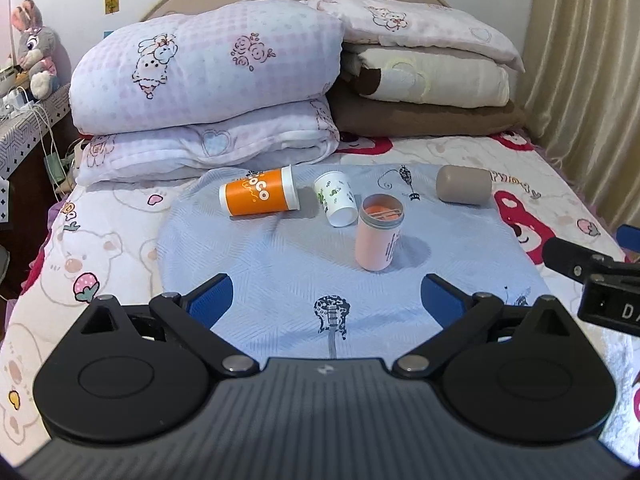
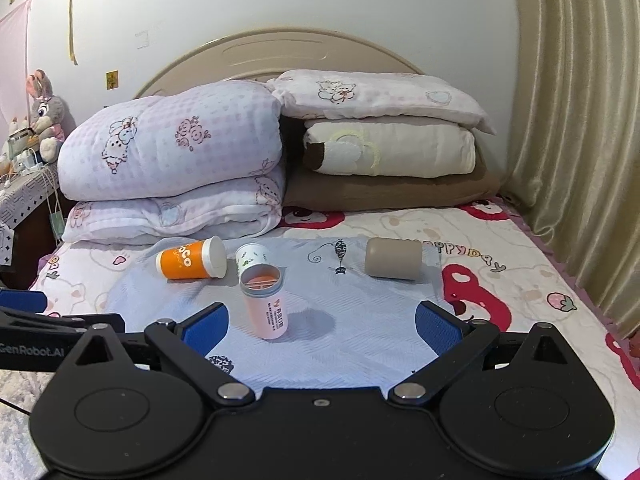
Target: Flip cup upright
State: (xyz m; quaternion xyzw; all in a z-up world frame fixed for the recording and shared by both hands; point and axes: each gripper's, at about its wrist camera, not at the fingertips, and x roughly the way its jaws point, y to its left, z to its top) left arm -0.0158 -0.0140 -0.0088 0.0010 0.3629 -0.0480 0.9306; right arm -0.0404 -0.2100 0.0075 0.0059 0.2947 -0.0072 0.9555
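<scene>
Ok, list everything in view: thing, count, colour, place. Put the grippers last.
pink cup: 1, pink, upright, near middle of cloth
orange cup: 1, orange and white, on its side, far left of cloth
white cup: 1, white with green print, on its side, behind pink cup
taupe cup: 1, grey-brown, on its side, far right of cloth
cloth: 1, light blue, spread on bed
folded quilts: 2 stacks, pink-white and cream-brown, at headboard
plush rabbit: 1, grey-pink, left side table
curtain: 1, beige, right
left gripper: black, blue pads, open
right gripper: black, blue pads, open
</scene>
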